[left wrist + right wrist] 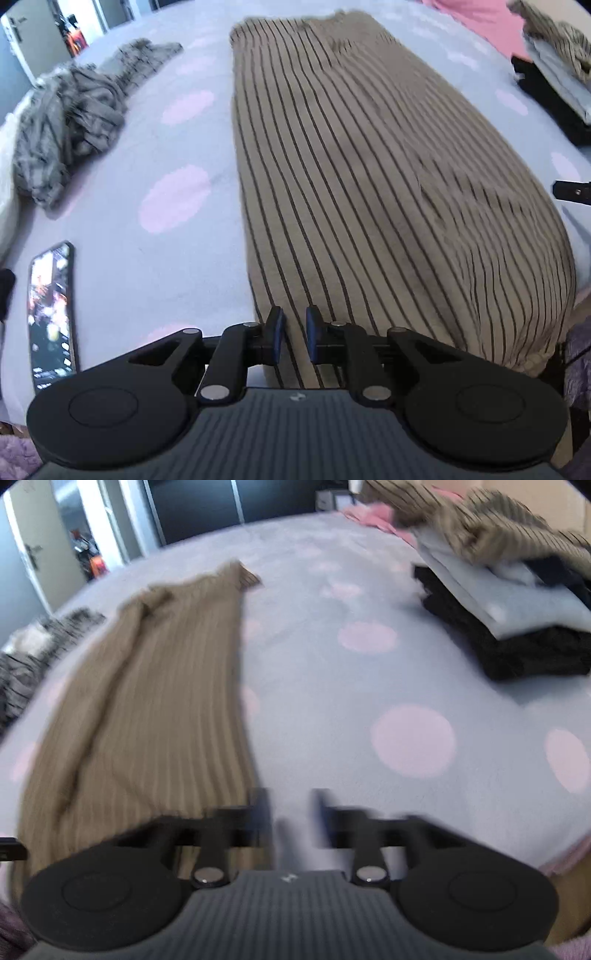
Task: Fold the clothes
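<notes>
A brown garment with dark stripes (369,177) lies flat and lengthwise on the bed, running away from me. My left gripper (294,332) sits at the garment's near left corner. Its jaws stand narrow, with striped fabric pinched between the pads. In the right wrist view the same garment (147,709) lies to the left, blurred. My right gripper (291,812) hovers just off the garment's near right edge, open, with only bedsheet showing between its fingers. A black part of the right gripper (572,192) pokes in at the right edge of the left wrist view.
The bed has a pale blue sheet with pink dots (147,258). A phone with a lit screen (51,317) lies near left. A crumpled grey garment (70,122) sits far left. A stack of folded clothes (517,627) stands at the right. A door (37,554) is behind.
</notes>
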`<state>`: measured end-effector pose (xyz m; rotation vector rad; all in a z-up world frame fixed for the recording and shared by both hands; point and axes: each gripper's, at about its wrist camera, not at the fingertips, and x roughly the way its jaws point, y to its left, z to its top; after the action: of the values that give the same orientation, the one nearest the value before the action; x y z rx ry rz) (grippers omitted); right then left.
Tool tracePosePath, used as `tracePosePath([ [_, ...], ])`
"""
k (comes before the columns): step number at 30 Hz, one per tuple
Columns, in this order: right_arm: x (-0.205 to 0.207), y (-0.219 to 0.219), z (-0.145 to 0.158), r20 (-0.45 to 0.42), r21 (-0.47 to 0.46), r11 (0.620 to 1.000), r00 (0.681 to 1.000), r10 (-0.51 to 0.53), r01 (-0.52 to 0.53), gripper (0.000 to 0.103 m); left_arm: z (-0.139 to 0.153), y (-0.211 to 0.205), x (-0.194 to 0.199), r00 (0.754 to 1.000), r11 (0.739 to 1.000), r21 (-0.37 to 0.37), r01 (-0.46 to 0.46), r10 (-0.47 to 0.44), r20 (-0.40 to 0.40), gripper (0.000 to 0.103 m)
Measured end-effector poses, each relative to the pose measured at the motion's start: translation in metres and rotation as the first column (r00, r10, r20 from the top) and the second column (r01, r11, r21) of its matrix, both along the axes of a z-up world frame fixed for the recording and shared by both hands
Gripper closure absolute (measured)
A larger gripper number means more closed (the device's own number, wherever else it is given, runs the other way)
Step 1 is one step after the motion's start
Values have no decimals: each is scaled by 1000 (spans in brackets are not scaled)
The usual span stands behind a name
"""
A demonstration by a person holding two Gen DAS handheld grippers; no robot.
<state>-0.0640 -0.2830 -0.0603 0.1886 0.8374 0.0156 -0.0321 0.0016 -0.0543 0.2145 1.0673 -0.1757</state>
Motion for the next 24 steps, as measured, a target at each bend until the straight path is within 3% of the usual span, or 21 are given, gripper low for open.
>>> tracePosePath([
  [4, 25, 23, 6, 23, -46, 992, 993, 115, -114, 46, 21, -10, 12, 996, 1000, -16, -11, 12, 85, 82],
  [14, 108, 51, -19, -17, -103, 975, 980, 197, -198, 45, -7, -19, 96, 997, 997, -49, -54, 57, 46, 82],
  [16, 122, 52, -24, -30, -70, 978, 980, 196, -198, 47, -8, -17, 104, 997, 996, -69, -49, 53, 61, 82],
  [17, 126, 52, -26, -35, -52, 980, 981, 191, -193, 50, -9, -17, 108, 997, 996, -76, -49, 53, 61, 82],
  [19, 130, 52, -28, -17, -54, 983, 984, 177, -178, 79, -12, -18, 114, 997, 995, -83, -48, 53, 61, 82],
  [21, 132, 52, -28, 0, -66, 985, 987, 161, -161, 97, -16, -22, 119, 996, 997, -69, -38, 43, 76, 82],
  [24, 130, 50, -30, 19, -77, 988, 991, 134, -133, 100, -23, -27, 122, 997, 999, -33, -27, 30, 71, 82],
])
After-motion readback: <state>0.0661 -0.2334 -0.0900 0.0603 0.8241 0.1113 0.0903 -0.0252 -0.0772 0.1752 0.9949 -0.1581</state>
